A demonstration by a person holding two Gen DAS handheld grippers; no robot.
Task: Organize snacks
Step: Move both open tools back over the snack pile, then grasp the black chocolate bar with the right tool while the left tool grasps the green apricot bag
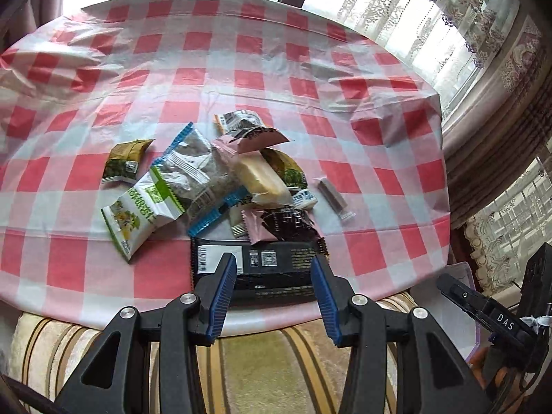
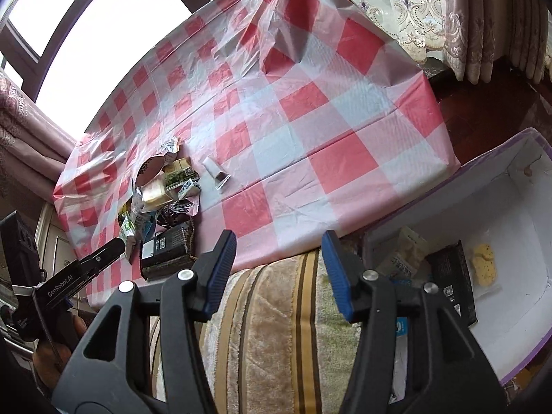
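Red-checked worktop (image 1: 262, 69) by lace-curtained window (image 1: 431, 10); snack pile (image 1: 214, 179) centre; left claw (image 1: 274, 269), right claw (image 2: 279, 245) both wide, empty.

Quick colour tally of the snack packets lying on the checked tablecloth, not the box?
Black flat packet: 1
Pink foil packets: 2
Olive-green packets: 2
Green-and-white packet: 1
Blue-edged clear packet: 1
Clear-wrapped yellow cake: 1
Silver packet: 1
Small white stick: 1
Small blue-and-white sachet: 1
Total: 11 visible; the pile may hide more.
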